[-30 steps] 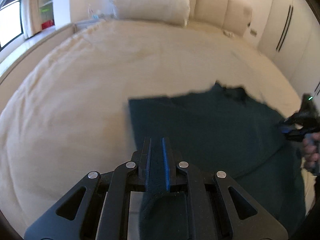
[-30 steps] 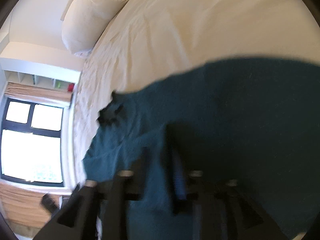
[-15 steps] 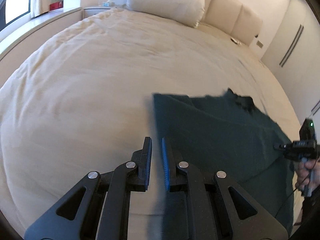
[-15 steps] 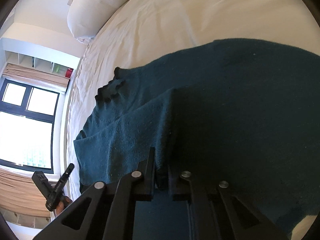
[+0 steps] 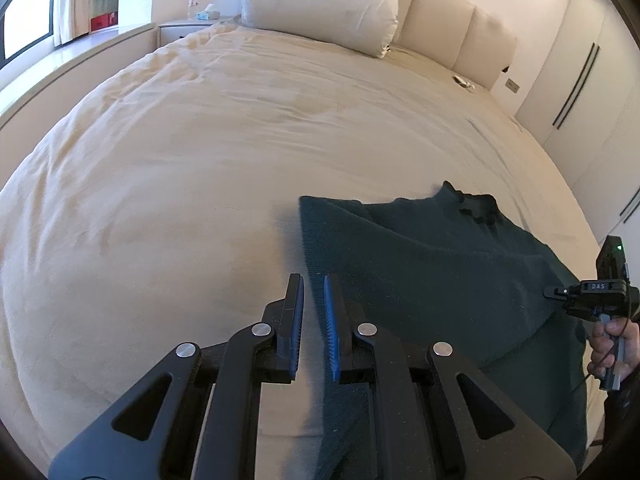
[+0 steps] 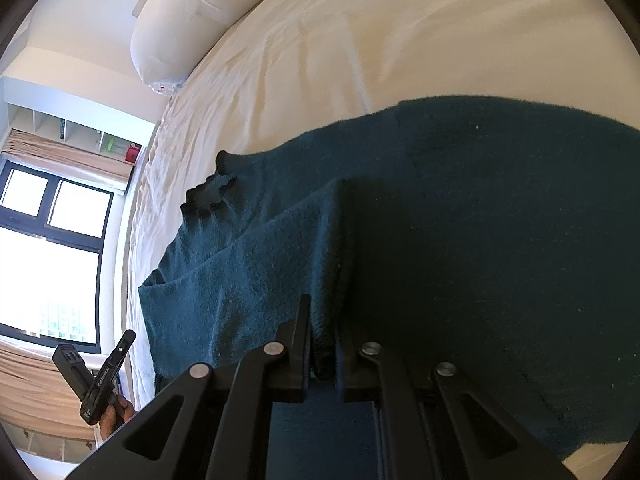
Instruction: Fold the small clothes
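The cream bed cover (image 5: pixel 208 168) is wide and bare on the left side of the left gripper (image 5: pixel 314 286) and far ahead of it; a gripper can pass freely there. At the far end the white pillow (image 5: pixel 320 4) and the padded headboard (image 5: pixel 460 36) close the way. On the right, the dark teal sweater (image 5: pixel 432 264) covers the bed. The right gripper (image 5: pixel 550 292) with its hand (image 5: pixel 612 340) stands at the sweater's right edge. Beyond it are the wardrobe doors (image 5: pixel 592 92).
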### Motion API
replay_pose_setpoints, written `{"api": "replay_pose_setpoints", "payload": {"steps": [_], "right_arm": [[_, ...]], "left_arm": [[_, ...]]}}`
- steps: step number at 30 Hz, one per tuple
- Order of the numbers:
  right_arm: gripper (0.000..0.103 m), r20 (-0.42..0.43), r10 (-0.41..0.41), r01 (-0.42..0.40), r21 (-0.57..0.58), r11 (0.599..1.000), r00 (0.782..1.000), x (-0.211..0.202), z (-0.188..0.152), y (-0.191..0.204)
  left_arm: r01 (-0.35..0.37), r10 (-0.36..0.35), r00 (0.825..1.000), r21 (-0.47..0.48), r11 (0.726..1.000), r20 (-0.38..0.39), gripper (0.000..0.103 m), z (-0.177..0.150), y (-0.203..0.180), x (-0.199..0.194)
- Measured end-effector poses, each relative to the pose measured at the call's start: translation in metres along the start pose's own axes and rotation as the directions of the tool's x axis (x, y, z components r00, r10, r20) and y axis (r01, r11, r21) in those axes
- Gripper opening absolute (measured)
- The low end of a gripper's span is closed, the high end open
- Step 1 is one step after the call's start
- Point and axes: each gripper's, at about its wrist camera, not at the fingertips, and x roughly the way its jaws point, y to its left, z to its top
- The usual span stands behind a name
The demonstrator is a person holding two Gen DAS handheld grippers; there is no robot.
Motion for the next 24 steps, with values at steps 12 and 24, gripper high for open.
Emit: {"api": "replay_pose_setpoints", "payload": {"steps": [12,24], "right_arm": [[0.012,0.026,0.081,-0.082,0.072,0.994,0.996,-0.005,-0.004,-0.017],[0.033,0.143,0.120,-0.105,-0.105,0.989,0.982,-0.028,-0.005,0.051]], "left_arm": [[-0.100,0.119,0.989,0.202,0.974,-0.084,0.010,0.001,-0.059,0.071],[0.007,-0.001,0.999,0.133,0.991,-0.050,0.011,-0.008,-0.034,0.069]]}}
